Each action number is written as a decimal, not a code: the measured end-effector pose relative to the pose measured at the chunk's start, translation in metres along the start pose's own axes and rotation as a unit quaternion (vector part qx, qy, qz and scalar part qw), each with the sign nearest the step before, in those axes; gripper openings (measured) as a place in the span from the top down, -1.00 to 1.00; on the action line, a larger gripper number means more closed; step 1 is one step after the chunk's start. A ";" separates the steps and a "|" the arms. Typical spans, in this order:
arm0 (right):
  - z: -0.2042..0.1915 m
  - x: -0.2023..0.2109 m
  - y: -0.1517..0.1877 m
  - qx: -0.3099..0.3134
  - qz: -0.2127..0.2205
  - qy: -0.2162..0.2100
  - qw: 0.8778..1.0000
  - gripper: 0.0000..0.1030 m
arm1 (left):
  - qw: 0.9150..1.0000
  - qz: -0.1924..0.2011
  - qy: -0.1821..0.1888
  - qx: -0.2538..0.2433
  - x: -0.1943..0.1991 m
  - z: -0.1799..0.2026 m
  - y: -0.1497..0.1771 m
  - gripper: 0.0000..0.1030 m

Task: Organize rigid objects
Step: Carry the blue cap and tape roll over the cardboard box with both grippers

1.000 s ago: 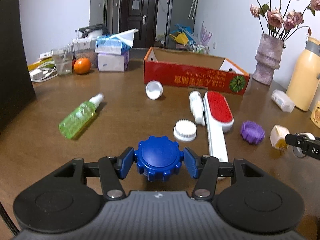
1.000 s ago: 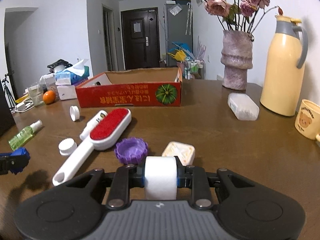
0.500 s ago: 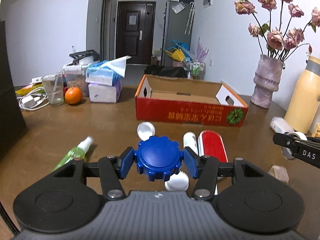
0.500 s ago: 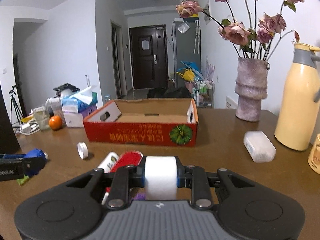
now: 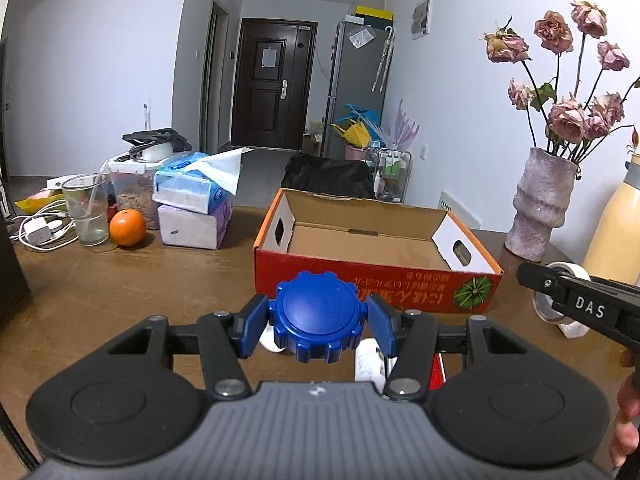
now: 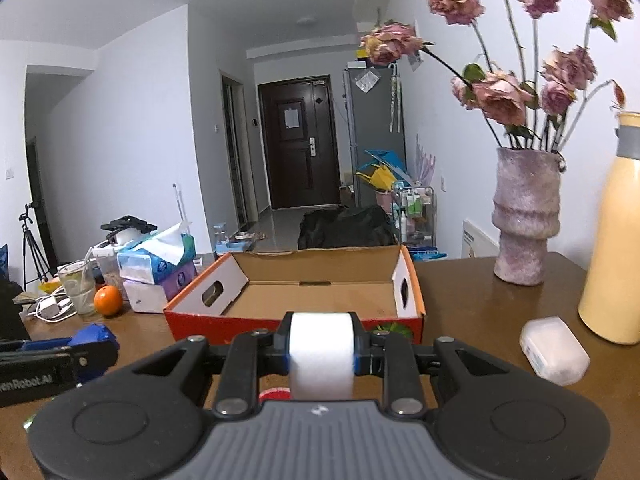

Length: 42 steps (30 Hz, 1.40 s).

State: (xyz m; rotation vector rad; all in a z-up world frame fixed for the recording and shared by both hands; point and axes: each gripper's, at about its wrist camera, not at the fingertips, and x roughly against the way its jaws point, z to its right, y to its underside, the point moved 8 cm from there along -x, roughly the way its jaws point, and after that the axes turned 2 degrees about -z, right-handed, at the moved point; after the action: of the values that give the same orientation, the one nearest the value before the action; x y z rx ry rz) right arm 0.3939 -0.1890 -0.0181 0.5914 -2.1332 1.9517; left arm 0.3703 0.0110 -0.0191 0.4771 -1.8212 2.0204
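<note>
My left gripper [image 5: 318,328] is shut on a blue ridged lid [image 5: 318,316], held above the table in front of the red cardboard box [image 5: 376,284]. My right gripper [image 6: 321,350] is shut on a white tape roll [image 6: 321,354], also raised just before the same box [image 6: 296,326], whose brown floor looks bare. In the left wrist view the right gripper [image 5: 560,292] with its tape roll [image 5: 560,308] shows at the right. In the right wrist view the left gripper [image 6: 94,344] with the blue lid [image 6: 92,336] shows at the left. Below my fingers, a white bottle [image 5: 370,360] and a red brush [image 6: 274,394] are partly hidden.
On the brown table: tissue packs [image 5: 192,208], an orange [image 5: 127,227], a glass [image 5: 86,216] and a charger [image 5: 38,232] at left. A pink vase of dried roses [image 6: 524,216], a yellow thermos [image 6: 612,240] and a white translucent box [image 6: 554,350] stand at right.
Both grippers have risen and moved forward toward the red box, each still holding its object. The loose items on the table have slid under the fingers and out of sight.
</note>
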 end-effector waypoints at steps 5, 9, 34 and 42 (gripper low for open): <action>-0.005 -0.017 -0.007 0.010 -0.003 -0.008 1.000 0.54 | 1.000 -0.002 -0.003 -0.002 -0.018 0.005 -0.006 -0.08; -0.007 -0.033 -0.010 0.019 -0.010 -0.011 1.000 0.54 | 1.000 -0.007 -0.008 -0.002 -0.031 0.004 -0.008 -0.08; 0.002 -0.112 -0.055 0.052 -0.017 -0.016 0.998 0.54 | 1.000 0.001 -0.023 0.000 -0.108 -0.004 -0.055 -0.08; 0.003 -0.141 -0.058 0.061 -0.028 -0.017 0.998 0.54 | 1.000 0.003 -0.020 -0.015 -0.135 0.007 -0.068 -0.08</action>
State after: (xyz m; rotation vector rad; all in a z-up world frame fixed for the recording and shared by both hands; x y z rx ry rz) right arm 0.5453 -0.1727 -0.0220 0.7037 -2.0055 2.0655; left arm 0.5213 0.0035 -0.0256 0.5066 -1.8755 1.9998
